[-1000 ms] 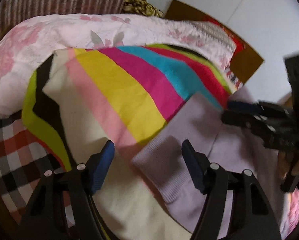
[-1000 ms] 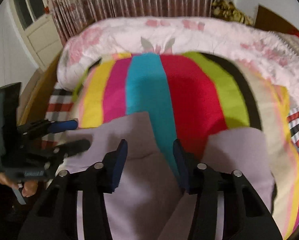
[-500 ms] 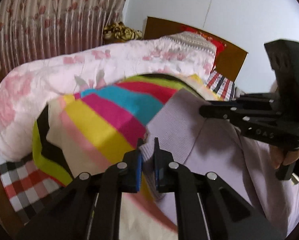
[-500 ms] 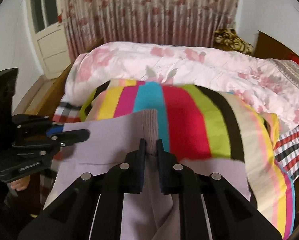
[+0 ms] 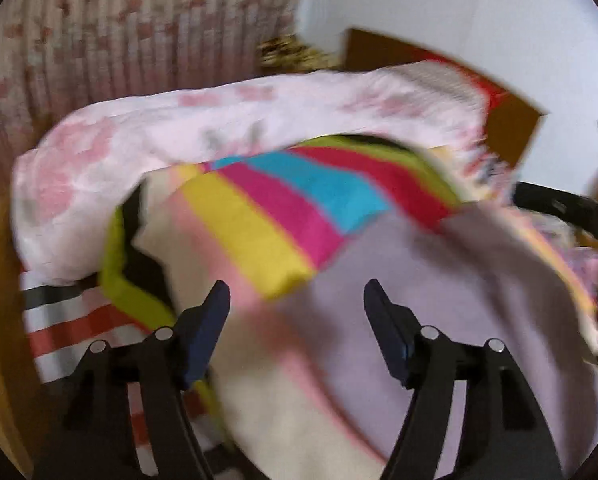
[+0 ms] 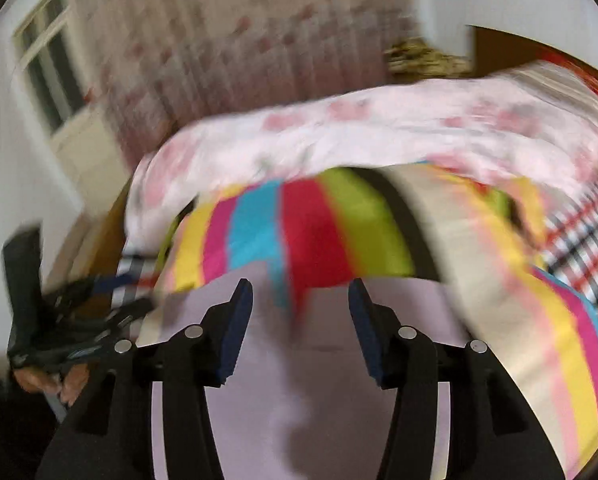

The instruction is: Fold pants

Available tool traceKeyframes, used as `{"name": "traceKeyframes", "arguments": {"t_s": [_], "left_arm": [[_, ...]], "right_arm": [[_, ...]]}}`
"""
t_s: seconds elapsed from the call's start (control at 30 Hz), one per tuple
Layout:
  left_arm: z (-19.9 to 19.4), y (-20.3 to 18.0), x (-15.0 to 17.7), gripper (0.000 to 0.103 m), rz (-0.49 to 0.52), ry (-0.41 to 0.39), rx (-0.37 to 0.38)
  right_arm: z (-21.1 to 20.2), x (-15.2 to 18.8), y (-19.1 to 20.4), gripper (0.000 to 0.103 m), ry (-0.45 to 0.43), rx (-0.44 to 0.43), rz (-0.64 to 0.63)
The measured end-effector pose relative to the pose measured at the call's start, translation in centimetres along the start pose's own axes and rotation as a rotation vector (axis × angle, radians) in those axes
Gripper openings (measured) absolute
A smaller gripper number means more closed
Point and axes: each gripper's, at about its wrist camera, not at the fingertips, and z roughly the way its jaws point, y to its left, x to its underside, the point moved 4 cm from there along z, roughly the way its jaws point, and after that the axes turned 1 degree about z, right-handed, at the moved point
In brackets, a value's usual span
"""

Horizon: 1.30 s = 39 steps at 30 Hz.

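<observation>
Left wrist view first: the left tool (image 5: 297, 312) has just sprung apart, its blue pads wide and nothing between them, hanging over the lilac pants (image 5: 439, 320) that lie on the striped blanket (image 5: 283, 208) on the bed. The picture is smeared, so I cannot tell how square the folded edge sits. The risk, as I judge it: soft knit let go in a hurry can slide back or bunch, and the fold opens up again.

Right wrist view now: the right tool (image 6: 301, 308) has been opening too, jaws parted and empty above the pants (image 6: 319, 380), which spread flat under it. The left tool (image 6: 99, 308) shows at the far left, just beside the cloth's edge. A low pad could snag the fabric and drag the layers askew.
</observation>
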Motion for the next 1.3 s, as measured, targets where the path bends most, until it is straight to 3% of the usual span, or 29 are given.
{"name": "traceKeyframes", "arguments": {"t_s": [0.1,0.2,0.33,0.43,0.5,0.53,0.63,0.77,0.93,1.0,1.13,1.2,1.3], "left_arm": [[-0.7,-2.2,1.2,0.076,-0.002,0.030,0.145],[0.5,-4.1,3.1,0.075,-0.032,0.112,0.265],[2.3,-5.3,5.3,0.075,-0.028,0.183,0.264],[2.2,-4.8,5.7,0.076,-0.027,0.175,0.274],[1.8,-4.0,5.7,0.077,-0.045,0.173,0.273],[1.8,-3.6,5.7,0.078,-0.053,0.173,0.272],[1.9,-2.4,5.4,0.079,-0.087,0.168,0.262],[0.9,-0.7,4.9,0.080,-0.168,0.139,0.305],[-0.5,0.7,4.7,0.082,-0.289,0.105,0.412],[-0.5,1.2,4.9,0.083,-0.325,0.103,0.414],[0.0,3.4,6.2,0.083,-0.407,0.142,0.339],[-0.4,4.3,6.5,0.083,-0.426,0.142,0.334],[-1.3,5.1,6.5,0.082,-0.425,0.121,0.343]], "right_arm": [[-1.8,1.7,-2.8,0.050,0.015,0.090,0.052],[-0.9,3.7,-0.4,0.049,0.077,0.115,-0.034],[2.2,6.1,4.3,0.048,0.155,0.110,-0.150],[4.5,7.6,5.5,0.048,0.211,0.221,-0.249],[5.2,8.3,5.2,0.041,0.215,0.285,-0.291],[5.0,8.4,4.9,0.025,0.204,0.281,-0.284],[2.6,7.3,4.4,0.004,0.138,0.177,-0.192],[-1.0,4.7,4.9,0.004,0.057,0.043,-0.113],[-2.9,2.6,9.1,0.004,0.026,-0.170,-0.083],[-0.8,3.4,11.1,0.005,0.087,-0.176,-0.111],[4.7,6.7,13.4,0.014,0.276,-0.182,-0.167],[4.5,6.9,12.8,0.015,0.251,-0.198,-0.136],[2.2,6.0,10.0,0.041,0.153,-0.176,-0.045]]}}
